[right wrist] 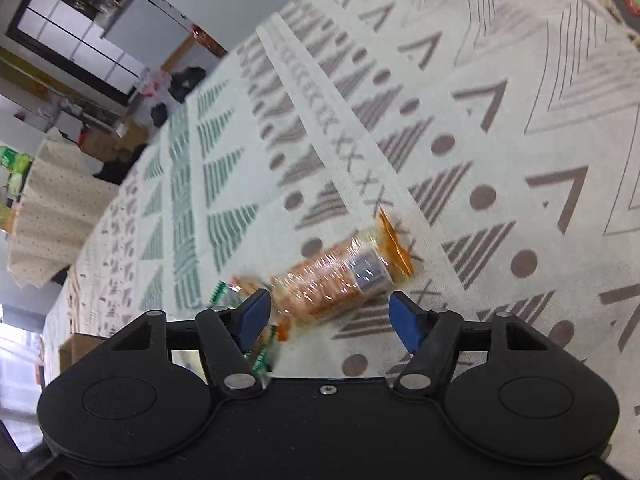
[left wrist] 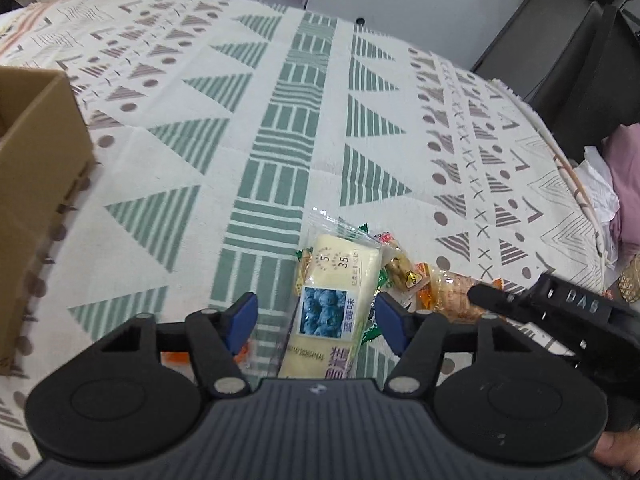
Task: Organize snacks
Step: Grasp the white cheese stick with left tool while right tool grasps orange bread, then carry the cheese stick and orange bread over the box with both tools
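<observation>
In the left wrist view a cream blueberry-flavour snack pack point(left wrist: 334, 300) lies on the patterned cloth between the blue pads of my open left gripper point(left wrist: 316, 316), untouched. More small snack packets point(left wrist: 404, 272) lie just right of it. The right gripper's body point(left wrist: 552, 308) reaches in from the right. In the right wrist view an orange-wrapped biscuit roll point(right wrist: 340, 276) lies on the cloth between the pads of my open right gripper point(right wrist: 330, 316), not clamped. Green-edged wrappers point(right wrist: 224, 292) lie by the left pad.
An open cardboard box point(left wrist: 36, 184) stands at the table's left side; it also shows in the right wrist view point(right wrist: 76, 350). The patterned tablecloth point(left wrist: 280, 120) stretches ahead. Dark furniture point(left wrist: 580, 60) and pink fabric point(left wrist: 628, 184) lie past the right edge.
</observation>
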